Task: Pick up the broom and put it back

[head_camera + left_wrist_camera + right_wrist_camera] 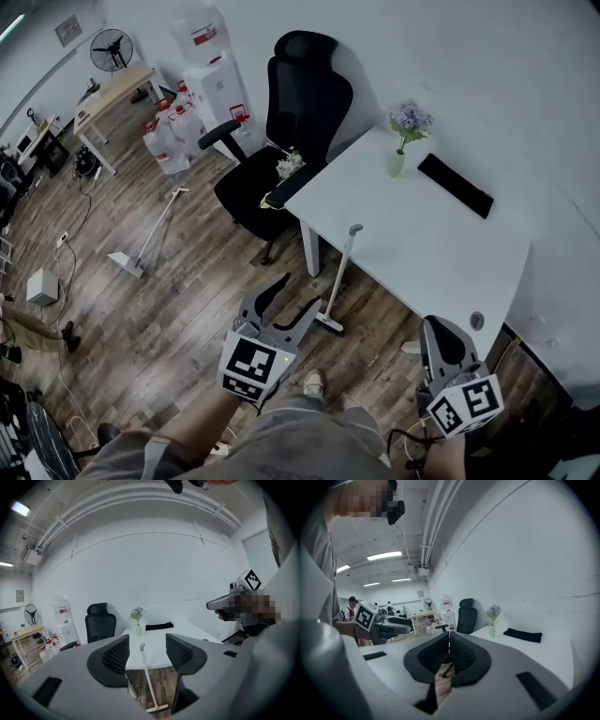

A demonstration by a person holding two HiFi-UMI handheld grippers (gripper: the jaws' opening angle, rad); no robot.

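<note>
Left gripper (300,291): jaws apart, nothing in them. Its own view is lined up on the broom (147,681) that leans on the table (422,253) edge, which shows in the gap between the jaws but well apart from them. Right gripper (435,326): jaws pressed together, empty, held low at the person's right.

Step in hand, as a judgement: approach, no grasp yet.
- Keep the handle centred between the open left jaws and close in on the mid-to-upper handle, above the table edge if possible.
- Close square across the handle. An angled bite on a thin round stick will likely let it twist.
- The broom only leans there, head on the floor. A nudge before the jaws close could slide it off the edge.
- Lift straight up first to clear the table, then carry.

Ambiguity: a second broom (155,230) lies flat on the floor further left, near the jugs (169,131). That could be the one meant. The left gripper points at the leaning one.

Count:
- brooms: 2 (1 leaning, 1 lying)
- white tables: 1, plus 1 wooden desk (112,94) at the back
- chair (281,122): 1
- vase (397,161) with flowers: 1
- black pad (455,185) on the table: 1
- water dispenser (214,84): 1
- fan (112,49): 1
- jugs: several, exact number unclear
</note>
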